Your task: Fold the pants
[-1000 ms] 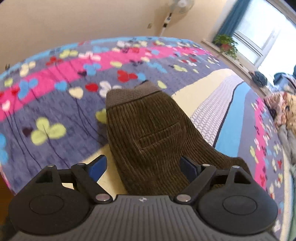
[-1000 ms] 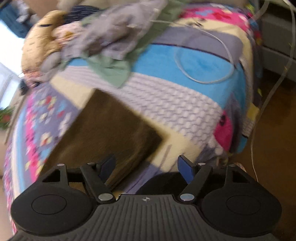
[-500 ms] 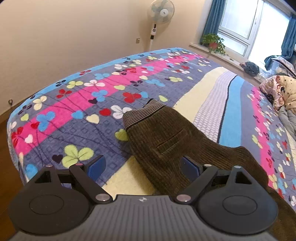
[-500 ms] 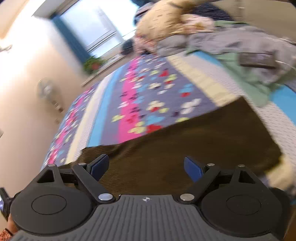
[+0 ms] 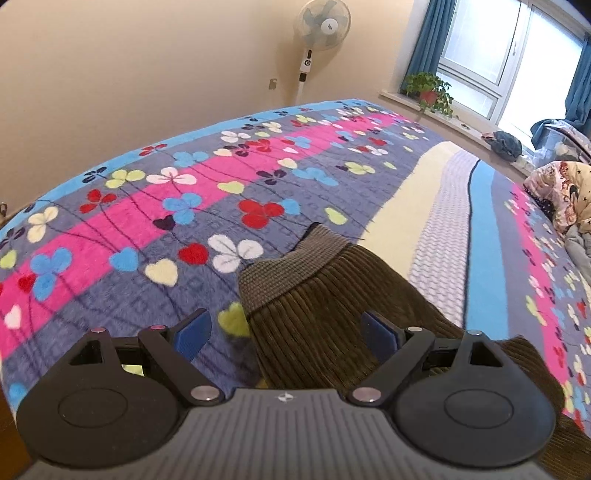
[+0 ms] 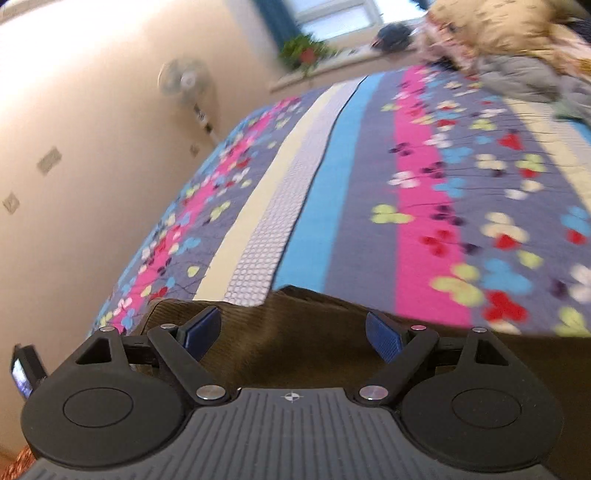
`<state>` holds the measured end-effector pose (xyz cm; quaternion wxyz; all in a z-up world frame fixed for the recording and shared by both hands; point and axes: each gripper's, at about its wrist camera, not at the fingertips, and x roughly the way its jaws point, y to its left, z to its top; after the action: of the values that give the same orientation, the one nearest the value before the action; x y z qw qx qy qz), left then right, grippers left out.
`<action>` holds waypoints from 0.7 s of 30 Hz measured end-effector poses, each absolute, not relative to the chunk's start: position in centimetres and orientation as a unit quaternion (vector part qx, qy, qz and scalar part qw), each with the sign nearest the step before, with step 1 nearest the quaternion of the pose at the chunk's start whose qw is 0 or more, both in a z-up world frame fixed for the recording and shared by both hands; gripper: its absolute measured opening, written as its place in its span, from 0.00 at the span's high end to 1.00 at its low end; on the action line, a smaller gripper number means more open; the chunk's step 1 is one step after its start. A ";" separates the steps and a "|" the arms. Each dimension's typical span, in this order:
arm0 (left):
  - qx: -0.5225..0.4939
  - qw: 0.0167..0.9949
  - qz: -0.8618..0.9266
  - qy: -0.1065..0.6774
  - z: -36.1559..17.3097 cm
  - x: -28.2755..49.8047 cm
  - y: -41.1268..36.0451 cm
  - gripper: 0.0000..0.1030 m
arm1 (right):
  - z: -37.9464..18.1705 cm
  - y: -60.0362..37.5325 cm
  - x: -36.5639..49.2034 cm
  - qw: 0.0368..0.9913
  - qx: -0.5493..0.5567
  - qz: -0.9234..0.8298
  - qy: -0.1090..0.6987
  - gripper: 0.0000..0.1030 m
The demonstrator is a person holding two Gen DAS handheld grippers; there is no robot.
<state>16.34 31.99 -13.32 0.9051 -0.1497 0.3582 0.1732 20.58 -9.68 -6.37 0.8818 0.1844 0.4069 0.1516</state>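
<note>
Brown corduroy pants [image 5: 325, 306] lie on the flowered bedspread [image 5: 155, 206], ribbed waistband [image 5: 291, 266] toward the far side. My left gripper [image 5: 288, 332] is open, its blue pads either side of the pants just behind the waistband; I cannot tell whether it touches the cloth. In the right wrist view the pants [image 6: 295, 336] fill the near bottom, edge toward the blue stripe. My right gripper [image 6: 293, 332] is open and empty over them.
A standing fan [image 5: 317, 33] stands by the far wall. A potted plant [image 5: 428, 88] sits on the windowsill. A pile of clothes and bedding [image 6: 517, 48] lies at the bed's far right. The bed's left edge drops to a wooden floor [image 5: 7, 435].
My left gripper has moved closer to the waistband. My right gripper has swung from the bed's cluttered corner and floor to face along the bed over the pants. Both stay open.
</note>
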 end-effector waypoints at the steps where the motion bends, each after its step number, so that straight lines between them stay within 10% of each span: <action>1: -0.151 0.904 0.172 0.360 -13.7 16.8 32.4 0.11 | -7.3 -8.3 22.7 0.875 0.181 0.151 0.423 0.16; 9: -0.156 0.894 0.174 0.381 -17.1 19.4 34.8 0.11 | -16.3 0.0 33.8 0.816 0.158 0.115 0.545 0.17; 11: -0.164 0.892 0.173 0.385 -17.9 19.6 35.4 0.11 | -17.9 1.4 34.8 0.800 0.139 0.115 0.572 0.50; 12: -0.168 0.890 0.171 0.387 -18.3 19.7 35.7 0.11 | -18.5 2.2 35.0 0.798 0.114 0.107 0.582 0.89; 21: -0.119 0.905 0.189 0.363 -19.5 20.6 35.1 0.00 | -20.7 2.6 36.4 0.847 0.078 0.083 0.520 0.94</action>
<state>20.58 35.10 -19.50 0.9046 -0.1189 0.3630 0.1894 36.40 2.56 -20.65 0.8469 0.0780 0.5195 0.0825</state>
